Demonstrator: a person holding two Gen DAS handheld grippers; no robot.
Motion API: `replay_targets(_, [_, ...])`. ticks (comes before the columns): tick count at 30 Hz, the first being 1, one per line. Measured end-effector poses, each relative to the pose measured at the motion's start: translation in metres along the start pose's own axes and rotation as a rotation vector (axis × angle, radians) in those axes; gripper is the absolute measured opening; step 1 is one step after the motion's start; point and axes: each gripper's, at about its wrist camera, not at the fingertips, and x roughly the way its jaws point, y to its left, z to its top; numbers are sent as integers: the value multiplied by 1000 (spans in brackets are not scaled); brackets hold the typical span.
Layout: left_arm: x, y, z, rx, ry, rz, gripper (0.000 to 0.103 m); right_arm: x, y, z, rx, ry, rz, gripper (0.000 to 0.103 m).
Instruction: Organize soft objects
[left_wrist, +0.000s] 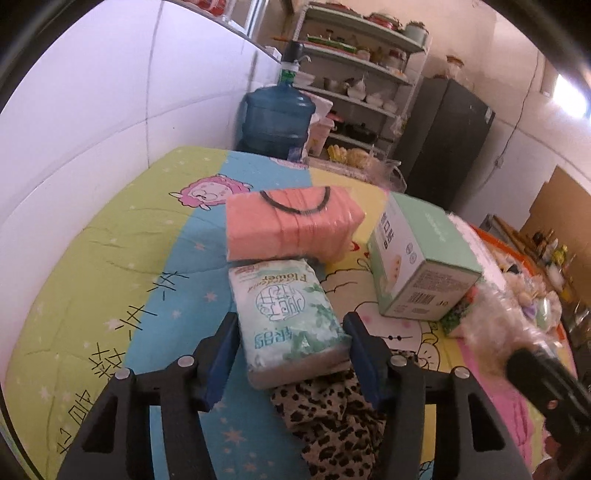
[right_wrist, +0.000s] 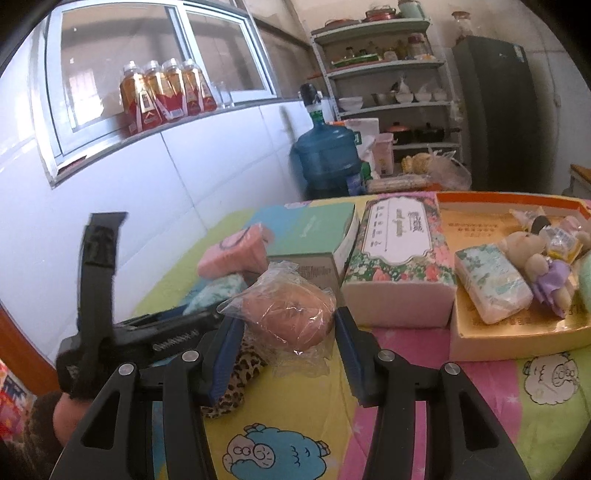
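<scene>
Left gripper (left_wrist: 291, 345) straddles the tissue pack (left_wrist: 286, 314) near the bed's (left_wrist: 74, 295) front edge; pads close but contact unclear. Right gripper (right_wrist: 288, 343) clamps the bagged bun (right_wrist: 291, 317), held above the bed. Risk: slick wrap slips, bun squashes. Pack is white-green, puffy. Farther back: pink bundle (left_wrist: 291, 225), orange tray (right_wrist: 517, 332).

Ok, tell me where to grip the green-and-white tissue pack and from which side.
Grip the tissue pack across its narrow width, near its closest end, coming in along its length from the leopard cloth side. It lies flat, long sides exposed, already between the left gripper's jaws.
</scene>
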Motion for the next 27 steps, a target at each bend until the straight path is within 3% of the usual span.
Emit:
replay_targets(12, [-45,-9,-6,16,-87,-31,54,-5,5,2,-6,-10,-16,52])
replay_targets(27, [-83,-41,-5,91,-168,-75,54,-42,7,5,-24,-82,-47,52])
